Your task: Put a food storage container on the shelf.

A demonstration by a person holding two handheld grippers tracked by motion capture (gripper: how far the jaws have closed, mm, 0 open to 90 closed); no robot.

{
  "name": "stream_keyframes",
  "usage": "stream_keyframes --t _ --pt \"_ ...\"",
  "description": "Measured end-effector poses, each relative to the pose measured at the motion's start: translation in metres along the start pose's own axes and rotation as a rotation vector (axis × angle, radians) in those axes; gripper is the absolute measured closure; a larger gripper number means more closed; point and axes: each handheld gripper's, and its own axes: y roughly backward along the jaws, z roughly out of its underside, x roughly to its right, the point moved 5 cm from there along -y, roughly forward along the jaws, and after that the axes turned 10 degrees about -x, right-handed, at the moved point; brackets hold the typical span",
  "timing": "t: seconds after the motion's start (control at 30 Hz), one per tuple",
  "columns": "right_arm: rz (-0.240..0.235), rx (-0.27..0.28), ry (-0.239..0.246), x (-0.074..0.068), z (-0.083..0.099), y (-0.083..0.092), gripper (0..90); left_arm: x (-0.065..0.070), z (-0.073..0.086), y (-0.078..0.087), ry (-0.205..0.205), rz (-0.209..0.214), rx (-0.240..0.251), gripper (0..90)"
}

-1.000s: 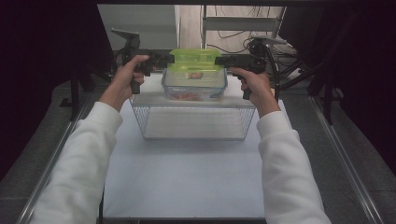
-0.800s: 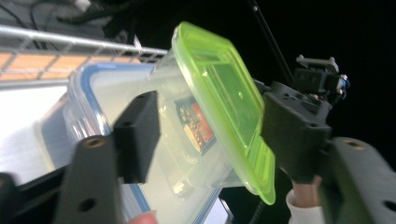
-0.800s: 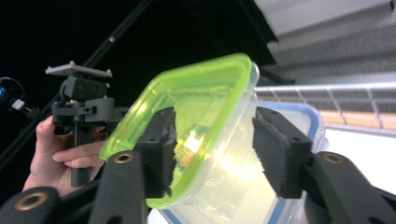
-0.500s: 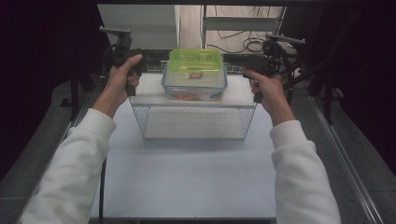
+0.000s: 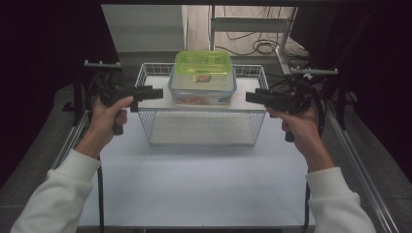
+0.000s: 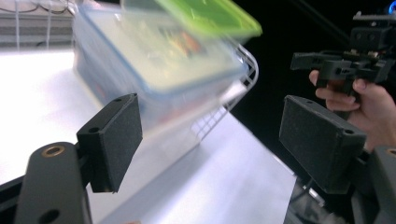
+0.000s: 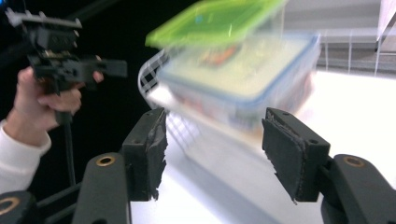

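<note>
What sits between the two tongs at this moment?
High view: a clear plastic container with a green lid on the white wire basket, between left tongs and right tongs.

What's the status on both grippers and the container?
Left gripper open, right gripper open, both clear of container. Green-lidded container sits on wire basket. Nothing between.

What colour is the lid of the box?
Bright green; the lid shows best in the high view.

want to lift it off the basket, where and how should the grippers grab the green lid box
Probably the two short end walls of the clear box, below the green lid: left gripper from its left, right gripper from its right. Both flank it with jaws open.
</note>
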Motion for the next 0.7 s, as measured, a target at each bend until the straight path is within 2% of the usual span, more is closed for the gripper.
stream_keyframes --t 0.07,0.13,0.23,0.37,0.5,0.57,0.7 --pt "0.011 -0.025 0.030 -0.004 0.018 0.001 37.9 0.007 0.019 -0.002 -0.025 -0.012 -0.012 20.7" --pt "0.007 -0.045 0.048 -0.007 0.038 -0.001 37.2 0.014 0.039 -0.006 -0.039 -0.004 -0.030 20.7" --pt "-0.010 -0.071 0.056 -0.010 0.069 -0.006 36.5 0.023 0.069 -0.015 -0.060 0.004 -0.060 20.7" --pt "-0.006 -0.102 0.052 -0.006 0.110 -0.015 36.1 0.027 0.105 -0.029 -0.064 -0.005 -0.096 20.8" --pt "-0.010 -0.135 0.034 -0.001 0.142 -0.022 36.0 0.023 0.136 -0.045 -0.064 -0.036 -0.144 21.0" --pt "-0.012 -0.149 0.021 0.003 0.156 -0.026 35.9 0.018 0.152 -0.053 -0.051 -0.043 -0.168 21.1" --pt "-0.003 -0.192 -0.008 0.012 0.180 -0.035 35.7 0.007 0.171 -0.064 -0.028 -0.068 -0.216 21.1"
